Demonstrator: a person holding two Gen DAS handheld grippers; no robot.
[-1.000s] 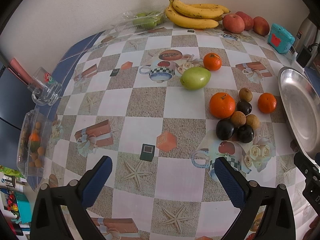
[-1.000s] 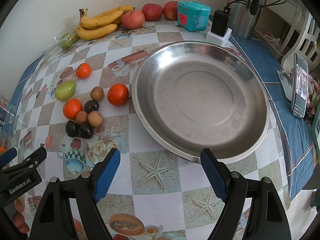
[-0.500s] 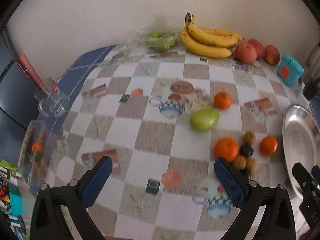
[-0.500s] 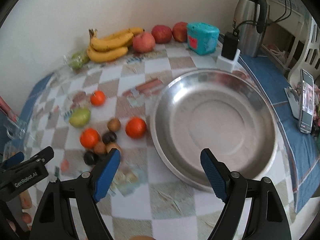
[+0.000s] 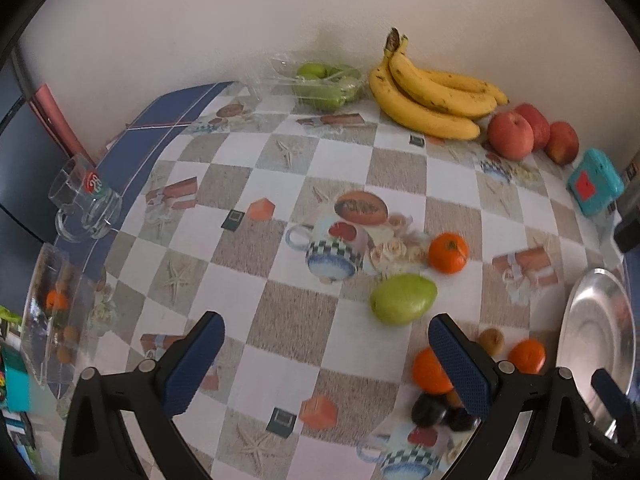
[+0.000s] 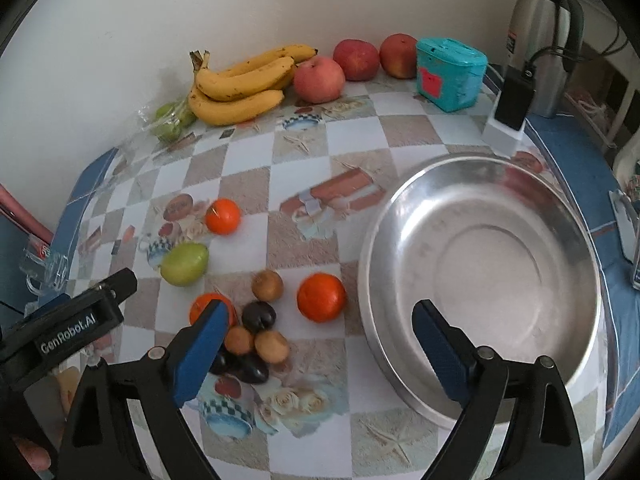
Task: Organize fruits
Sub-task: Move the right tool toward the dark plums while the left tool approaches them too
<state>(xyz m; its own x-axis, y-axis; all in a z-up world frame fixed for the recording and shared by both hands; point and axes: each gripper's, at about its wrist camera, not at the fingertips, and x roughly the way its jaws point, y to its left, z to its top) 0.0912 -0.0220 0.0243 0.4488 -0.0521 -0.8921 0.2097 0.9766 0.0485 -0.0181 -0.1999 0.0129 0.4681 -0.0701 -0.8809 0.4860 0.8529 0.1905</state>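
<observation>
Right tongs opening, left tongs apart, both empty; oranges beside steel bowl.

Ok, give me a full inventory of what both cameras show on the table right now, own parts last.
round steel basin: one, silver, table's right side, nothing in it
yellow banana bunch: one, by the wall
red apples: three, beside the bananas
bagged green fruit: clear bag, left of the bananas
orange tangerines: three, mid-table
green mango: one, left of the tangerines
small brown and dark fruits: about seven, clustered
teal box: one, by the wall
steel kettle: one, far right corner
glass mug: one, clear, left edge
left claw: open, holding nothing
right claw: opening, nothing between its pads
</observation>
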